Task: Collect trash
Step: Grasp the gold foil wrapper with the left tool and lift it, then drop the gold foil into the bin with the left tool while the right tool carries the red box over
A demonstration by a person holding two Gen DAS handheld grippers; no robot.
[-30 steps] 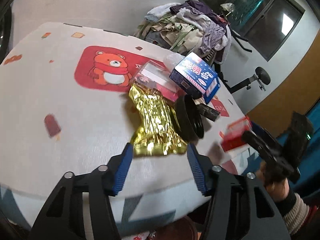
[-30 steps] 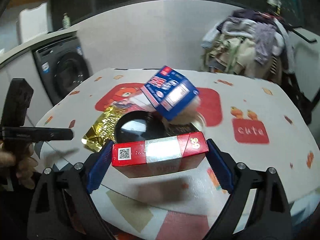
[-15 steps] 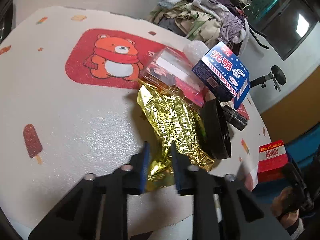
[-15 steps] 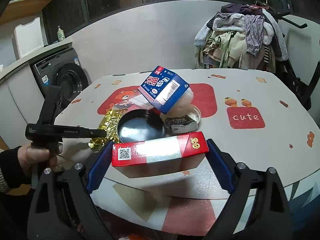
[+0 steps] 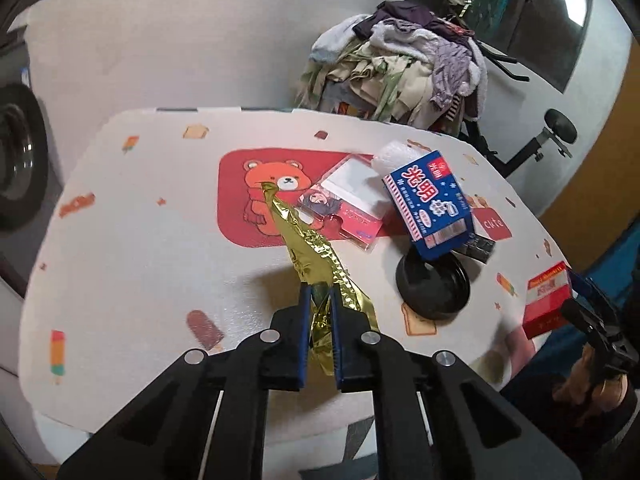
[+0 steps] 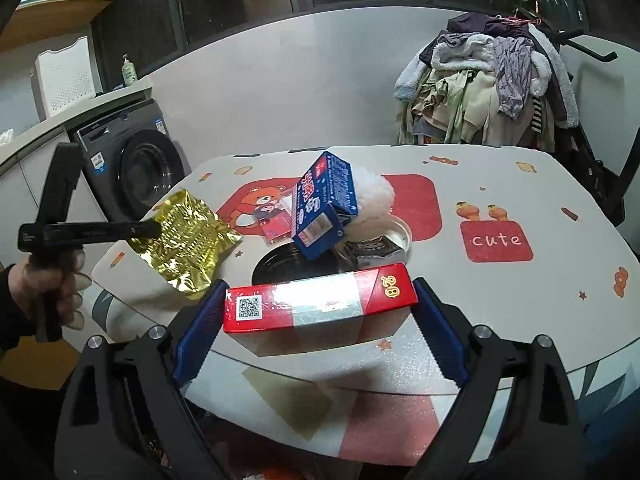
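The left gripper [image 5: 320, 300] is closed on the gold foil bag [image 5: 312, 256]. Its jaws have just been closing, and now the crumpled foil is pinched between the two blue pads. In the right wrist view the bag [image 6: 186, 240] hangs in the air from the tip of this gripper, over the near left corner of the table [image 6: 500, 312], and it does not touch the cloth. A hand [image 6: 52, 280] holds the handle of the left gripper.

The right gripper [image 6: 320, 320] holds the red box [image 6: 320, 300] by its two short ends. The jaws stand wide because the box is long, and both pads press on it. The box is above the near edge of the table, with its QR code to the left.

The other trash lies together in the middle of the table. The blue carton [image 5: 430, 204] stands tilted, with its low end over the black round lid [image 5: 434, 286]. Behind the carton there is a white fluffy thing [image 6: 372, 200]. A clear plastic pack [image 5: 344, 204] with a red card lies on the red bear picture [image 5: 272, 184] of the tablecloth. A small dark packet [image 6: 372, 252] lies just beside the black lid, in front of a white round cup [image 6: 400, 232].

Behind the table a pile of clothes [image 6: 492, 84] is heaped up, and a washing machine [image 6: 132, 164] stands at the left.
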